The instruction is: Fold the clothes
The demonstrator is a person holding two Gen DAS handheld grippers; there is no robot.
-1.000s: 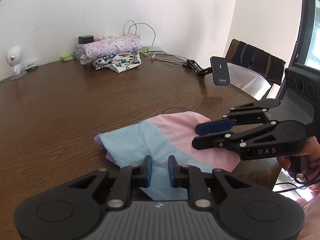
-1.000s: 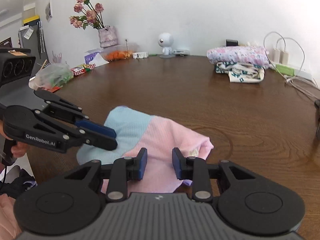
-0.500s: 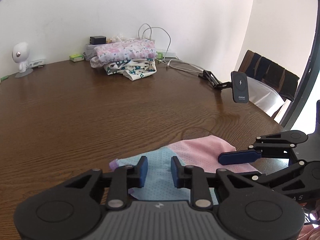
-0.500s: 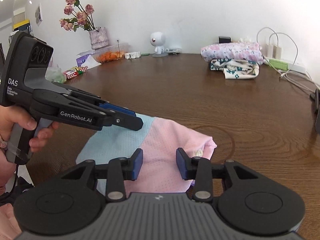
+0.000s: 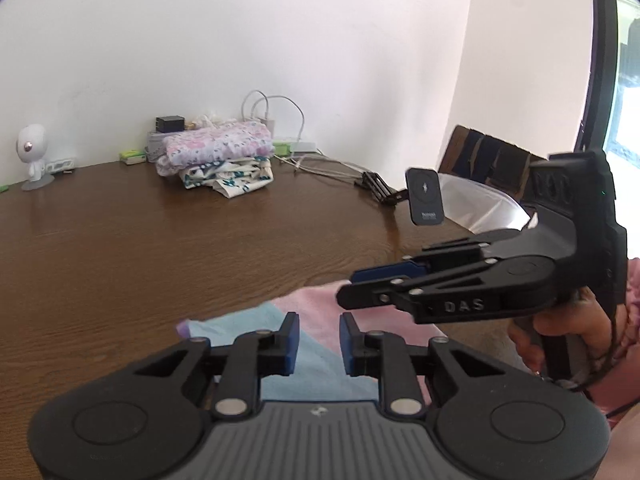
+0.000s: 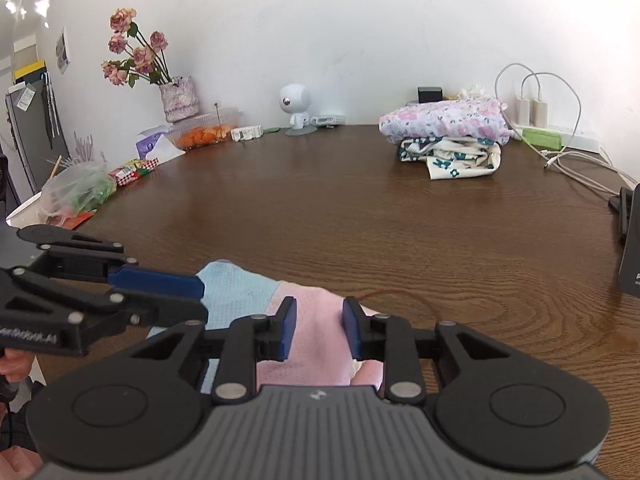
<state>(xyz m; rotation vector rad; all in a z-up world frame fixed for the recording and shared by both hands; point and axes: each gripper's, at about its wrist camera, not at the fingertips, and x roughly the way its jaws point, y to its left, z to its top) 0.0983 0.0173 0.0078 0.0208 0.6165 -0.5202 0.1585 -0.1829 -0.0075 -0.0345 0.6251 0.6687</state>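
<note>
Folded floral clothes stack (image 6: 446,130) sits at brown wooden bench (image 6: 360,208) far edge; pink-and-blue mesh garment (image 6: 256,292) at near edge looks compactly folded, likely needs stacking; left gripper (image 5: 318,338) and right gripper (image 6: 319,328) both apart, empty.

My tools hang over a dark wooden table (image 6: 360,216). Just under their tips, at the near edge, lies a pink-and-blue garment (image 6: 316,320). Far ahead sits a stack of folded clothes (image 6: 448,132), with a white robot figure (image 6: 295,108) and a flower vase (image 6: 180,98) to its left, and white cables (image 6: 576,164) and a phone stand (image 5: 425,197) to its right.
</note>
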